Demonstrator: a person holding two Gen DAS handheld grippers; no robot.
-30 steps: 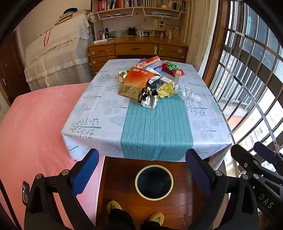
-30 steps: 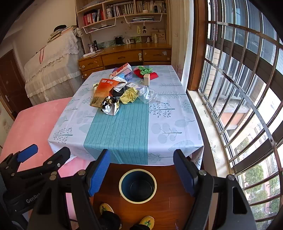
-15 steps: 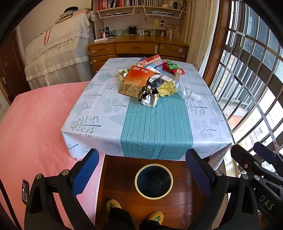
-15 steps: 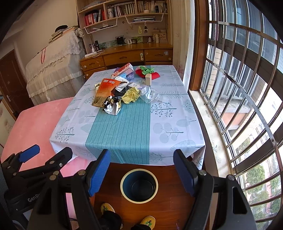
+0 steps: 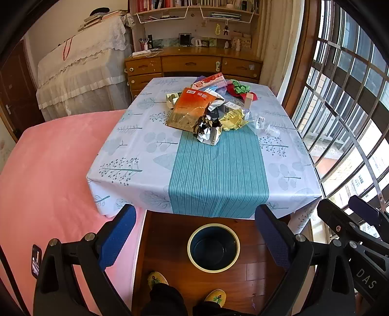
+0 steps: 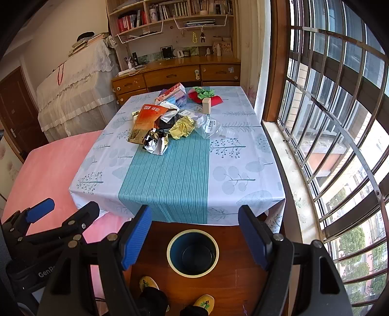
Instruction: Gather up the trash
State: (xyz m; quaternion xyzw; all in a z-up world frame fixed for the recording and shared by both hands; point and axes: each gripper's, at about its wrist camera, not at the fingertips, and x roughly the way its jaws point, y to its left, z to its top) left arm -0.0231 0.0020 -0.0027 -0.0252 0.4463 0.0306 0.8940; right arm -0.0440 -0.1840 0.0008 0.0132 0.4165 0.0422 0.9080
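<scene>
Trash pile [image 5: 206, 114] lies mid-table — well beyond both wide-open grippers.

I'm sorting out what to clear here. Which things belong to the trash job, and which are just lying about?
For the job:
orange packet
crumpled foil wrapper
yellow wrapper
clear plastic bag
bin

Just about:
tablecloth
desk
bookshelves
pink bed

Bright daylight pours in through the barred window [image 6: 340, 121] right of the grippers; both views are sharp, edges bent and dark-cornered.
</scene>
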